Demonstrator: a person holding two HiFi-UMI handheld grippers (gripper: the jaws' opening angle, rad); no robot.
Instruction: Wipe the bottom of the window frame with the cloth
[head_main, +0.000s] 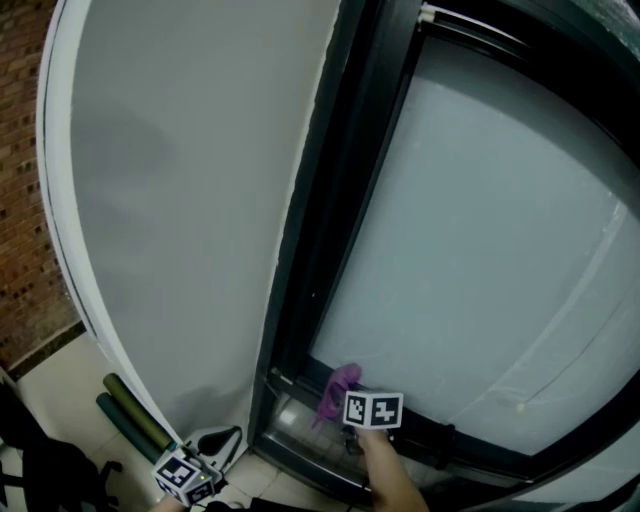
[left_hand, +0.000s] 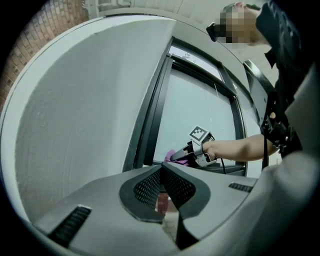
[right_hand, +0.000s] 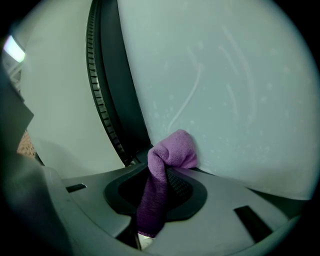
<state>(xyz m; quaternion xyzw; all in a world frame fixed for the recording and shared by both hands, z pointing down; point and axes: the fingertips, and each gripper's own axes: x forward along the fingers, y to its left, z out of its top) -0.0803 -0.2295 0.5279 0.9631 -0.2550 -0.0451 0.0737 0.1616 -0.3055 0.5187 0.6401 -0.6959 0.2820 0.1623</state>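
- Two units in use: right hand-held gripper (head_main: 338, 402) at the window, left hand-held gripper (head_main: 212, 452) low at the head view's bottom left, well apart from it.
- Right hand-held gripper: jaws clamped on the purple cloth (right_hand: 169, 152). One strip of cloth runs down between the jaws, and the bunched end sticks out past the tips.
- Cloth position: the bunched end touches the frosted glass (head_main: 480, 250) at its lower left corner, just beside the dark upright of the window frame (right_hand: 107, 100). In the head view it sits just above the bottom rail (head_main: 300, 435).
- I cannot tell whether the cloth touches the rail itself, because the gripper body covers that spot in the right gripper view.
- Left hand-held gripper: jaw tips are together with nothing between them, and tiled floor shows through the gap behind the tips. It faces the window, and its view shows the right unit with the cloth.
- A bare forearm (left_hand: 240, 148) reaches from the right to the right hand-held gripper.
- Surroundings: grey wall (head_main: 180, 200) left of the frame, brick wall (head_main: 20, 200) at far left, two dark green rolls (head_main: 135, 415) lying on the pale floor (head_main: 60, 385) at the foot of the grey wall.
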